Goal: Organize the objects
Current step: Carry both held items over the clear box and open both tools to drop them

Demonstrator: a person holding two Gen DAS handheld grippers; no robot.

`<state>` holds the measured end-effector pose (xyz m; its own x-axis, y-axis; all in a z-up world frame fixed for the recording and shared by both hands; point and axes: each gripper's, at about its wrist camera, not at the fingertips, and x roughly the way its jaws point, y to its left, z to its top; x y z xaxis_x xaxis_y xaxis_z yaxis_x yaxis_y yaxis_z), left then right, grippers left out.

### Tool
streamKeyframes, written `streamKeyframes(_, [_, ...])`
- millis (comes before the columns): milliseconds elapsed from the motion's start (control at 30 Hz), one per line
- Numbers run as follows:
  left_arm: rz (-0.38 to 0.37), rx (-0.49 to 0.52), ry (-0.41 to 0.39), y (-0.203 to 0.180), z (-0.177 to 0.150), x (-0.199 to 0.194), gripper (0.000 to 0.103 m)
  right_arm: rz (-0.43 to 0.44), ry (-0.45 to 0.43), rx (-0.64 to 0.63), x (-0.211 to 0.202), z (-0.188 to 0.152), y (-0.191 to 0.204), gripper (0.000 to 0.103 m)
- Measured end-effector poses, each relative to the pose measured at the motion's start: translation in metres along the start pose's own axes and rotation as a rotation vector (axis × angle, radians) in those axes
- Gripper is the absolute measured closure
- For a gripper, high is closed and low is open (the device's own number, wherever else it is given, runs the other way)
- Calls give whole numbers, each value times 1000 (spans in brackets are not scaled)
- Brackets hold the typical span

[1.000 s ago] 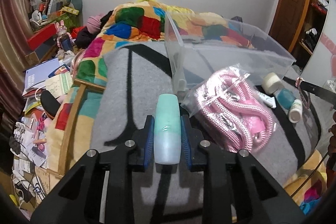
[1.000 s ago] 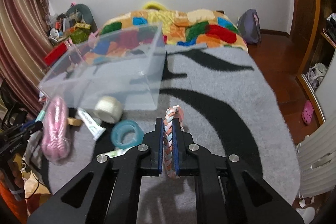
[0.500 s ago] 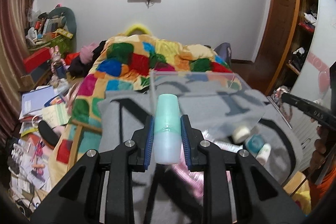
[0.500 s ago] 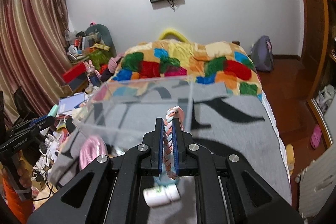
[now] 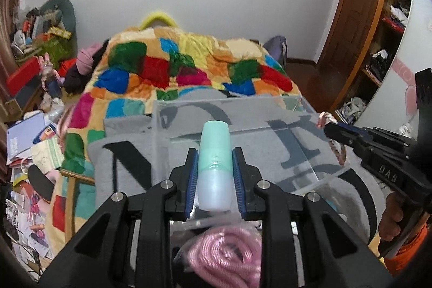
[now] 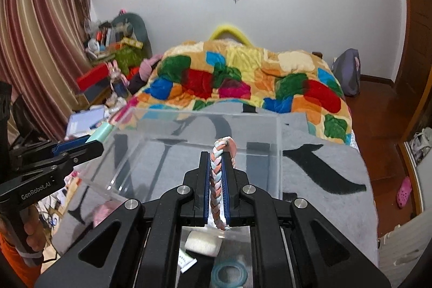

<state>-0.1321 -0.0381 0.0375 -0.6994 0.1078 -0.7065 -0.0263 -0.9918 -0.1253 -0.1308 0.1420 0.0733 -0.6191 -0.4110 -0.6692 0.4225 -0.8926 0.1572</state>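
My left gripper [image 5: 214,155] is shut on a mint-green bottle [image 5: 214,163] and holds it above the near edge of a clear plastic box [image 5: 229,109] on the grey blanket. My right gripper [image 6: 218,161] is shut on a braided pink-and-white headband [image 6: 217,180], also raised over the box [image 6: 205,123]. The right gripper shows at the right of the left wrist view [image 5: 334,130], the left gripper at the left of the right wrist view [image 6: 91,143]. The box looks empty.
A bag of pink rope [image 5: 229,258] lies under my left gripper. A tape roll [image 6: 202,242], a small tube [image 6: 186,262] and a teal ring [image 6: 229,274] lie under my right gripper. A patchwork quilt [image 5: 189,72] covers the far bed. Clutter [image 5: 32,131] fills the floor at left.
Both grippers have risen and moved in over the clear box with their objects still held. The loose items now lie beneath the grippers.
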Motion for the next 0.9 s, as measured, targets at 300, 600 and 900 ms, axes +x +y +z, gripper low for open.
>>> streamKeyframes(300, [-5, 11, 143, -2, 6, 52, 78, -18, 137, -62, 45, -3, 8, 96])
streamKeyframes(600, [-3, 9, 160, -2, 2, 54, 75, 4, 181, -92, 53, -9, 16, 92])
streamKeyframes(900, [45, 15, 65, -10, -7, 8, 15, -21, 67, -113, 8, -13, 19, 55])
